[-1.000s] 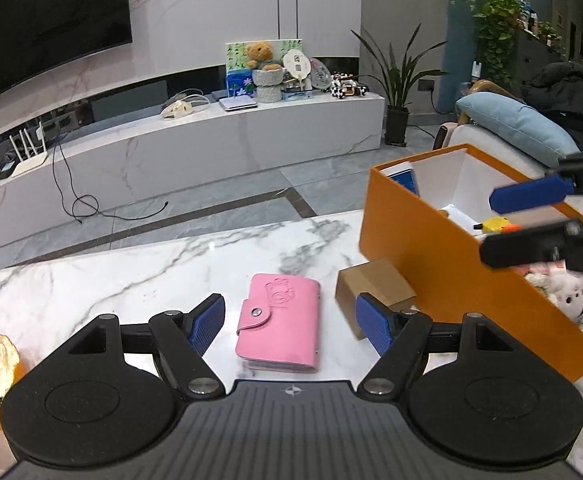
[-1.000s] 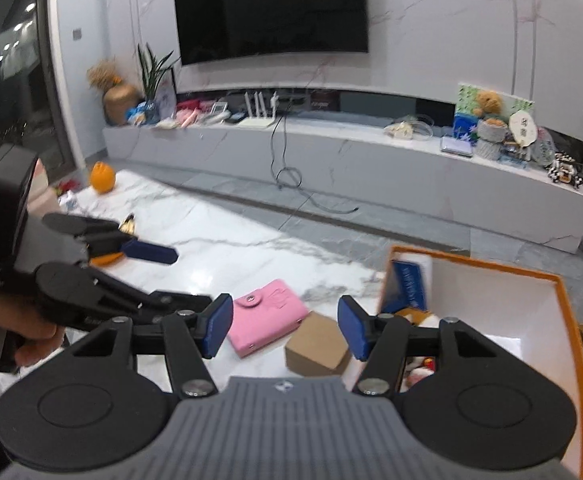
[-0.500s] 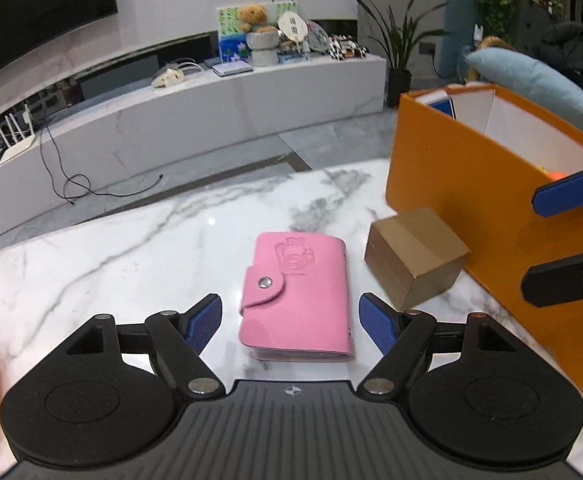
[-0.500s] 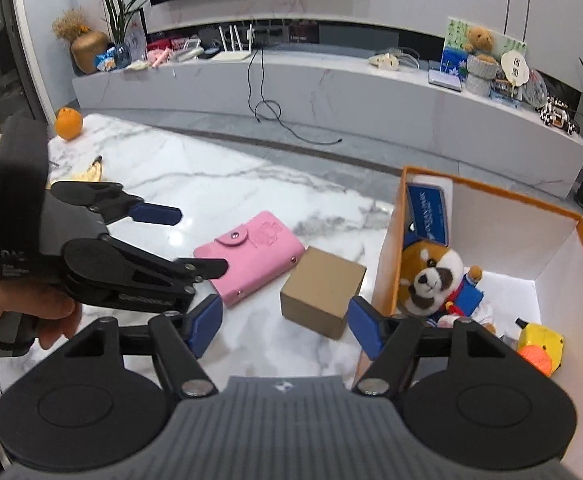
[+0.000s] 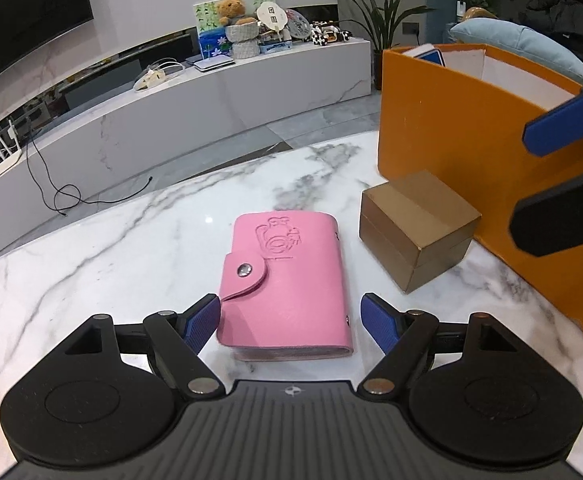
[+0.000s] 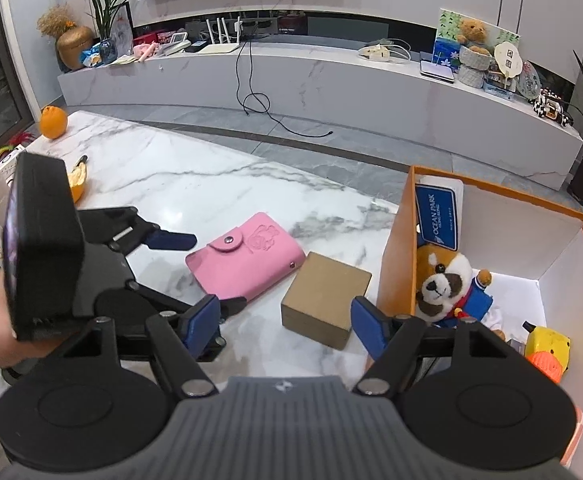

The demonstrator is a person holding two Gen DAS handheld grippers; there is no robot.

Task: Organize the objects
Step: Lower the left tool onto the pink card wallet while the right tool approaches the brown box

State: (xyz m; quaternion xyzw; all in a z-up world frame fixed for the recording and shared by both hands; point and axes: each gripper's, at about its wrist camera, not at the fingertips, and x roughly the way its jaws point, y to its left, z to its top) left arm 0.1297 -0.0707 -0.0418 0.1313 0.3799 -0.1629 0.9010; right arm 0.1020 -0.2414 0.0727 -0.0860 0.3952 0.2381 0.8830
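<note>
1. Left gripper, jaws opening, straddles the near end of the pink card wallet lying flat on the marble table; pads not yet pressing.
2. Right gripper, jaws opening and empty, hovers over the brown cardboard box, just beside the wallet.
3. Orange bin already holds a plush toy, blue card and yellow toy; wallet and box apparently remain to be stowed.
</note>
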